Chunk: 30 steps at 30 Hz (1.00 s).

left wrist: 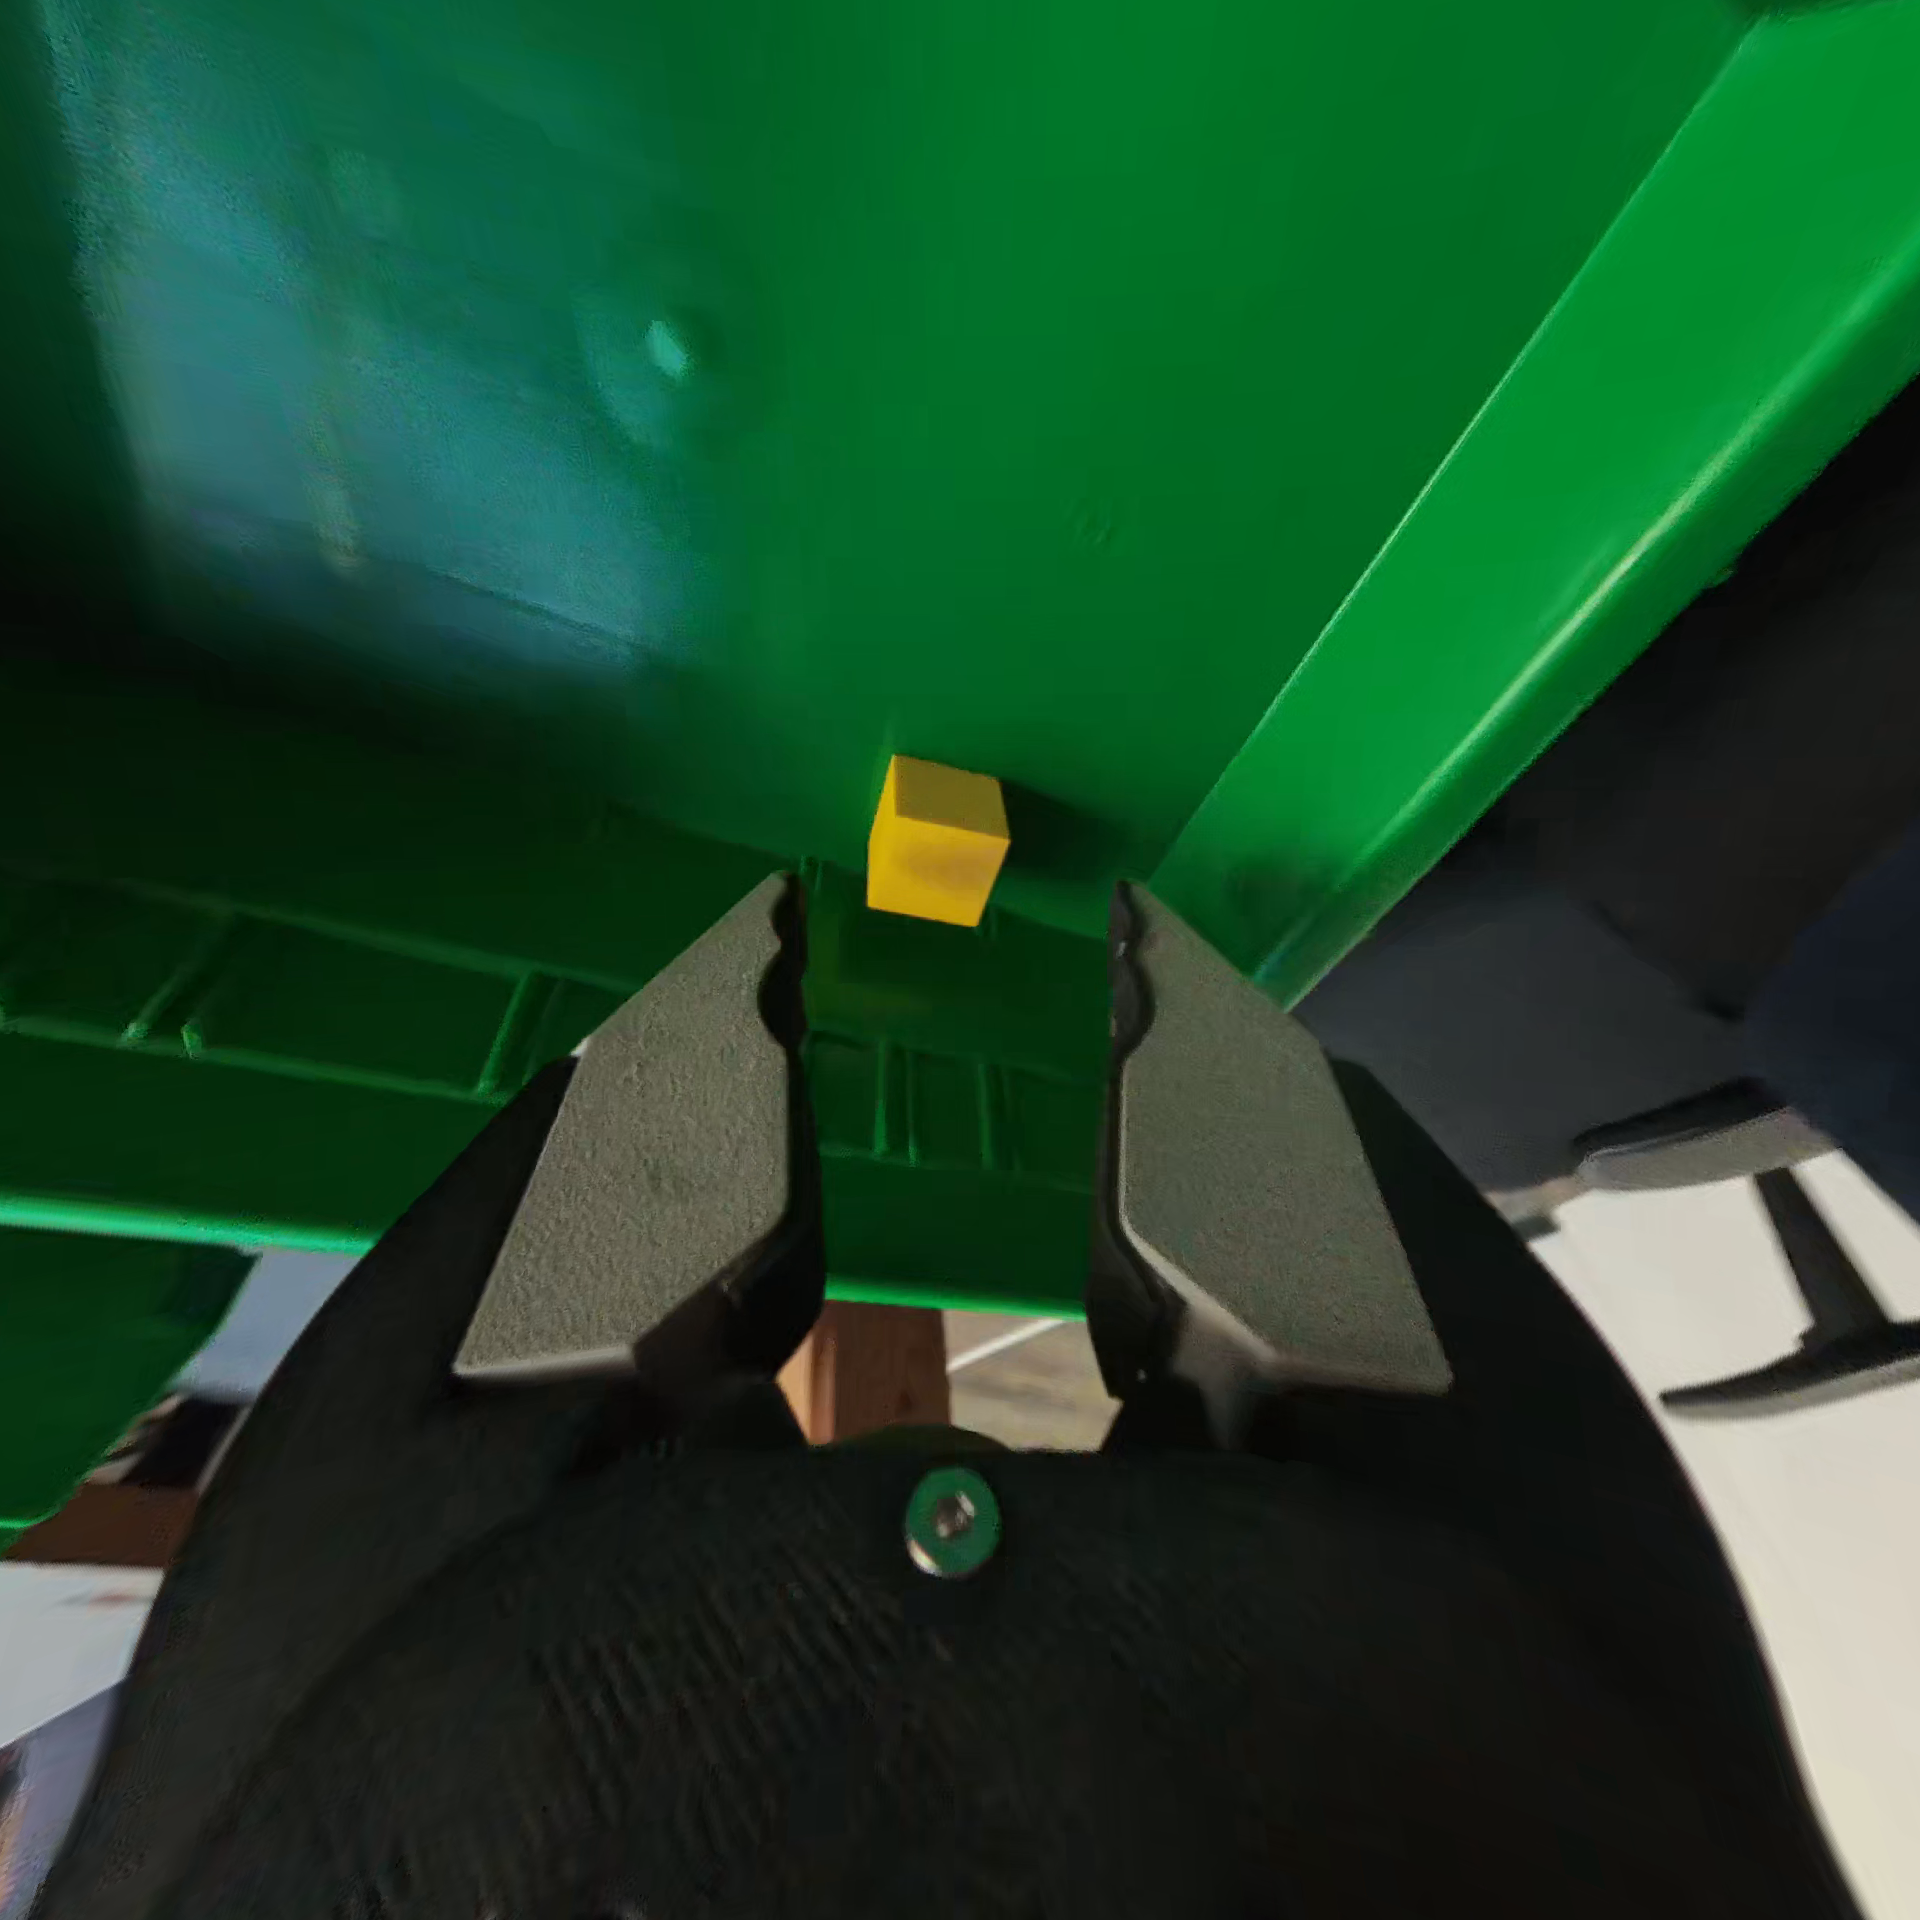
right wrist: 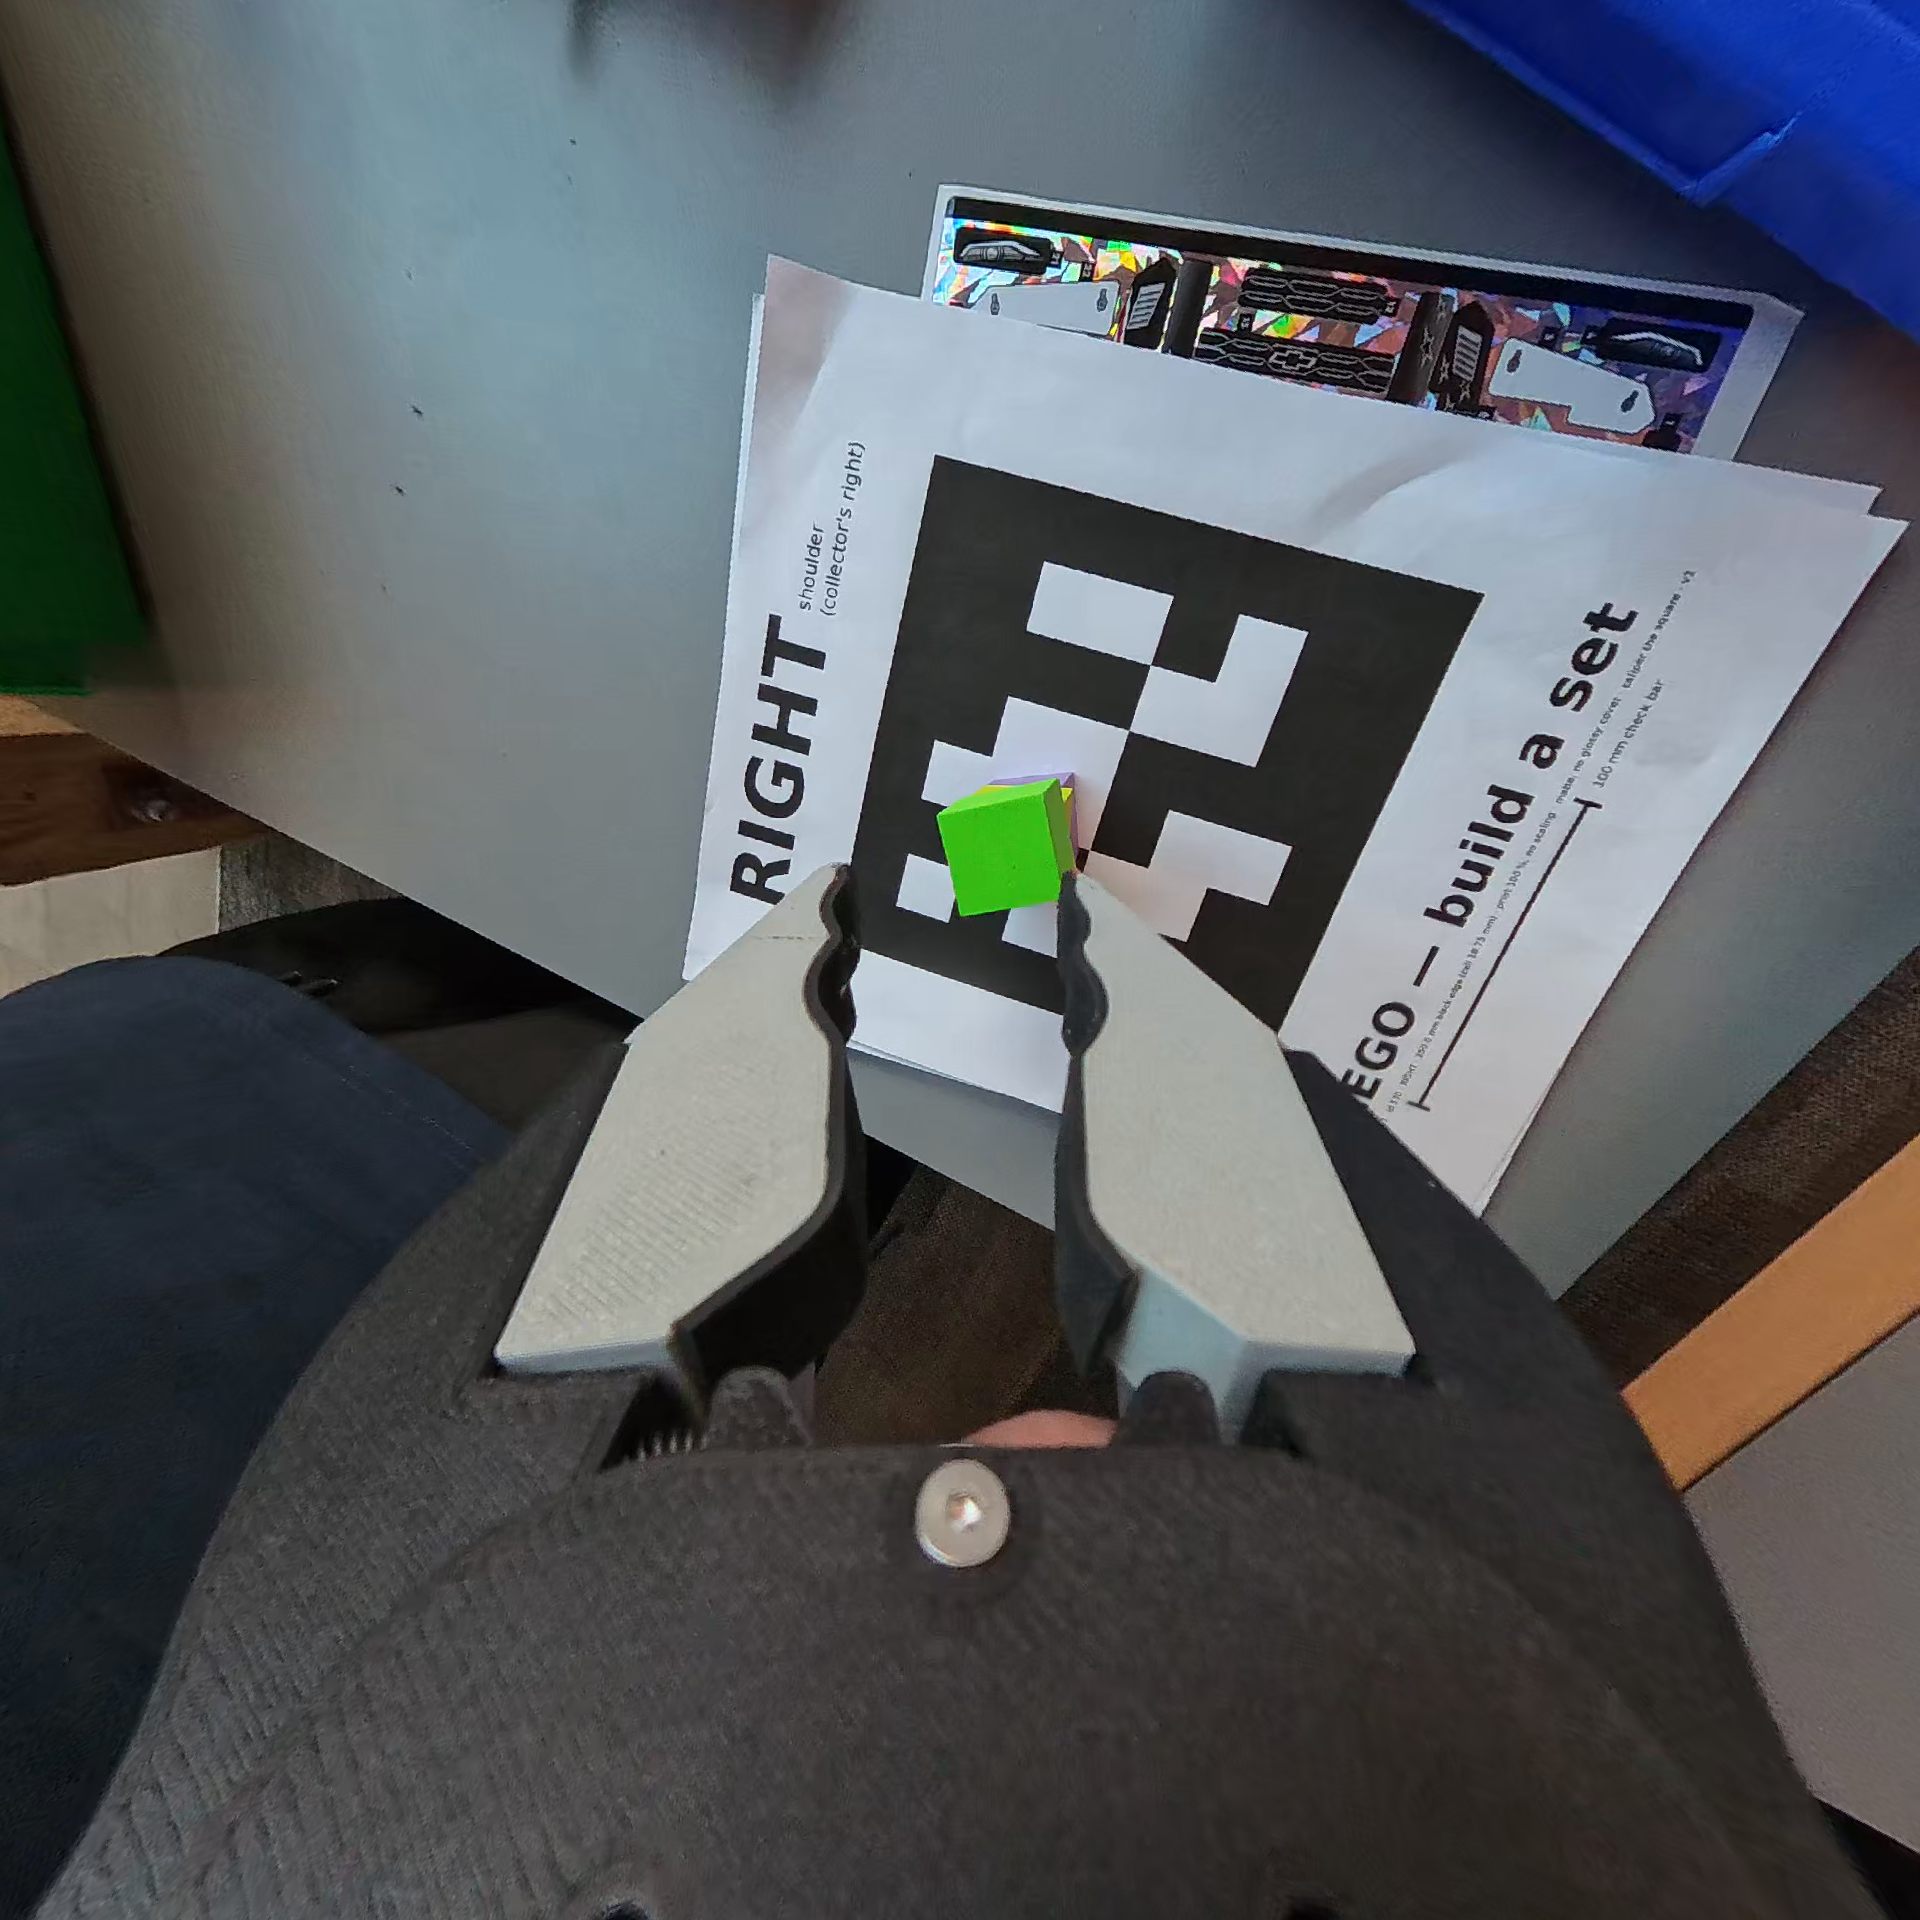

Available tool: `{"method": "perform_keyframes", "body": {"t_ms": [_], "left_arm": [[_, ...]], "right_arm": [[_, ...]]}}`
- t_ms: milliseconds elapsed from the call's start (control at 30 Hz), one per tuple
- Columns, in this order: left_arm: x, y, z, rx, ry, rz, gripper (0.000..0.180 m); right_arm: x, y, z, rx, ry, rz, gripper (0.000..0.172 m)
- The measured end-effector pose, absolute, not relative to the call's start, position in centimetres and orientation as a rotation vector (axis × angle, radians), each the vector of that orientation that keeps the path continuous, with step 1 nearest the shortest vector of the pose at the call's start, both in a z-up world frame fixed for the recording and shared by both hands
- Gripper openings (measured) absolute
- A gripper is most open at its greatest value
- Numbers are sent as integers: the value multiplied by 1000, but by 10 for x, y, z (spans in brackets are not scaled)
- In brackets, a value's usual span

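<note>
Both sets of fingers apart, a small cube just past each pair of tips

Nearest in the left wrist view, the left gripper (left wrist: 951,904) has its fingers spread wide with nothing between them; just beyond the tips a yellow cube (left wrist: 935,844) lies on the floor of a green bin (left wrist: 1039,364), near the bin's wall, so a push from either tip could likely slide it into the corner, where fingers may not fit around it. In the right wrist view, the right gripper (right wrist: 956,894) is also parted and grips nothing; a green cube (right wrist: 1003,847) tops a small stack just past the tips, its corner at or against the right-hand fingertip. The stack stands on loose printed sheets (right wrist: 1195,436) overhanging the grey surface (right wrist: 364,416), so a nudge might topple it or shift the paper.
</note>
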State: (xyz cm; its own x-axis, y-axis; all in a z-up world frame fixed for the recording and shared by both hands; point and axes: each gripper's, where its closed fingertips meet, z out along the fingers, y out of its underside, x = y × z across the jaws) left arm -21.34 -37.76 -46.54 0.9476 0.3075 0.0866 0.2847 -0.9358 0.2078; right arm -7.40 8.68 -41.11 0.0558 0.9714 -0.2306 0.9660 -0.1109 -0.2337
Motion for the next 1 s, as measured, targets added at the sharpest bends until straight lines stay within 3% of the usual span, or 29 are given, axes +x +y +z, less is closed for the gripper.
{"method": "perform_keyframes", "body": {"t_ms": [67,267,433,600,767,1000], "left_arm": [[-214,-385,-475,2839,304,153,59],[-213,-402,-494,2675,-2,94,38],[-223,-365,-478,2866,97,79,25],[-218,-261,-394,3499,303,258,25],[-180,-182,-269,4109,-42,335,25],[-142,-141,-220,4244,-526,194,25]], "right_arm": [[-74,87,-409,-2265,-2077,523,36],[-76,88,-395,-2267,-2014,592,35],[-80,79,-378,-2278,-1974,711,35],[-103,19,-330,-2264,-1940,1258,35],[-117,-72,-269,-2167,-2024,1871,36],[-127,-134,-231,-2148,-2019,2278,39]]}}
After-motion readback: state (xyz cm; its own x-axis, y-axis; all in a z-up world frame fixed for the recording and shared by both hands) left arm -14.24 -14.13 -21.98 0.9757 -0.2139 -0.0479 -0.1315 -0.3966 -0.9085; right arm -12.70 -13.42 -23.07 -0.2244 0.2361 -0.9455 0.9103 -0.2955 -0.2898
